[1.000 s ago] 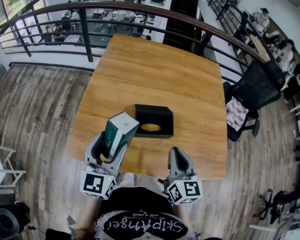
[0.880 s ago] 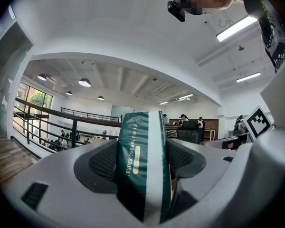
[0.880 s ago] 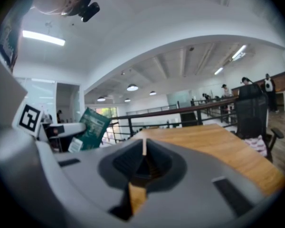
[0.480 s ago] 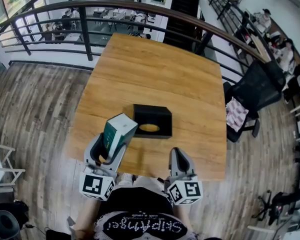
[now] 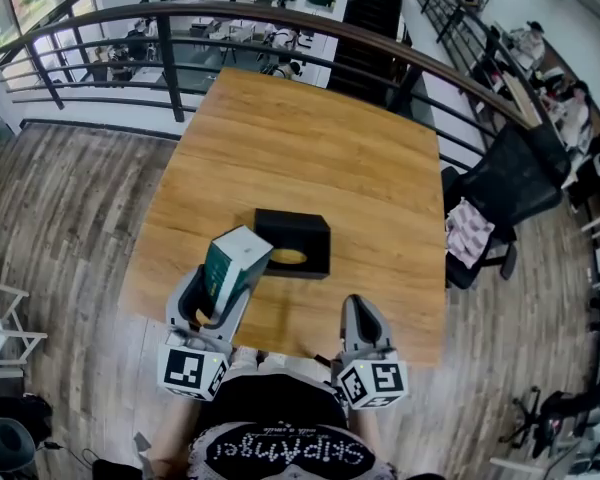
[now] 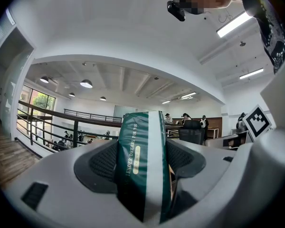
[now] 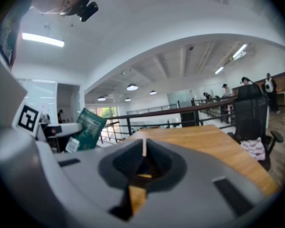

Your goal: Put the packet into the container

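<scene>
On the table point(image 5: 280, 148): your black container point(image 5: 293, 243) sits on the near half of the wooden top, with an oval opening in its upper face.
Left gripper point(image 5: 220, 290): your jaws are clamped on the green-and-white packet point(image 5: 235, 261). The left gripper view shows one dark pad on each side of it.
Packet, orientation: a narrow edge with a white stripe faces the gripper's camera. Print runs lengthwise on the green face beside it.
Packet, location: you hold it in the air, outside the container and tilted. Its upper end leans toward the container's near-left corner. From the head view you cannot tell whether that end touches the container.
Right gripper point(image 5: 354, 308): your jaws are pressed together with nothing between them. It sits low at the near table edge, right of the container and apart from it.
Marker cubes: the left cube point(image 5: 193, 370) and the right cube point(image 5: 372, 383) are at the gripper ends closest to your body.
Surroundings: a dark railing point(image 5: 280, 18) curves past the far edge of the table. A black chair point(image 5: 510, 183) stands to the right on the plank floor point(image 5: 70, 218).
</scene>
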Demonstrator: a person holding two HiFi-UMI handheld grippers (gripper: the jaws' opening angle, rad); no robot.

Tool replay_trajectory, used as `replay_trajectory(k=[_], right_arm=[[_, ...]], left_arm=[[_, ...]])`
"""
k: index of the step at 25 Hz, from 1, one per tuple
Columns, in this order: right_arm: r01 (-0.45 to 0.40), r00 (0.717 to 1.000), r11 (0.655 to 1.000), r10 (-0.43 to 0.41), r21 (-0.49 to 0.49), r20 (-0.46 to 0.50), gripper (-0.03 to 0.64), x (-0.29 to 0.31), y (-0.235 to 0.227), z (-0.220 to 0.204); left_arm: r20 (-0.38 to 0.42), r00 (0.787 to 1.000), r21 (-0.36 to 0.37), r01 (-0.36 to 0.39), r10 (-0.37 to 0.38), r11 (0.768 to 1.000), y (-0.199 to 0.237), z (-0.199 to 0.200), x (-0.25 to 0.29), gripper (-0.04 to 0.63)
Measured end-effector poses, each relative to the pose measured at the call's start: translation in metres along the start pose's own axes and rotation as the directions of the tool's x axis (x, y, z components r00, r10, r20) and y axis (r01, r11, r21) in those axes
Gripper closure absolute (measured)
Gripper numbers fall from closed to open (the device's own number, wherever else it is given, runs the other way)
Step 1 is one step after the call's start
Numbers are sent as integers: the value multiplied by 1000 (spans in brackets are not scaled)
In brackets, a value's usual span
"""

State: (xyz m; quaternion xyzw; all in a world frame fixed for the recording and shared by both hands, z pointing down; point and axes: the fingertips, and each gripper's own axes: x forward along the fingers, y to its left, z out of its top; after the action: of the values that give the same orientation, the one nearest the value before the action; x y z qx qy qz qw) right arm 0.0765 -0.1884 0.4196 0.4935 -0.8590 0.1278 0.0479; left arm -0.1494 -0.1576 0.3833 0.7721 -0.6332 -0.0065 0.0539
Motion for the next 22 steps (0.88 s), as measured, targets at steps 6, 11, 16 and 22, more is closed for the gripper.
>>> replay_trajectory(k=[6, 11, 16, 22], right_arm=[[-17, 1000, 1000, 17, 12, -3, 575, 0, -4, 0], [-22, 1000, 1000, 22, 19, 2, 575, 0, -3, 0], [-7, 1000, 1000, 7, 30, -1, 575, -2, -8, -5], [7, 1000, 999, -7, 34, 3, 575, -1, -11, -5]], left_arm=[[-6, 1000, 16, -9, 9, 1000, -6, 0, -1, 252], [-12, 1000, 31, -17, 17, 999, -3, 1, -4, 252], [-22, 999, 30, -35, 35, 999, 3, -5, -6, 252], [-20, 1000, 53, -12, 13, 999, 6, -2, -3, 252]])
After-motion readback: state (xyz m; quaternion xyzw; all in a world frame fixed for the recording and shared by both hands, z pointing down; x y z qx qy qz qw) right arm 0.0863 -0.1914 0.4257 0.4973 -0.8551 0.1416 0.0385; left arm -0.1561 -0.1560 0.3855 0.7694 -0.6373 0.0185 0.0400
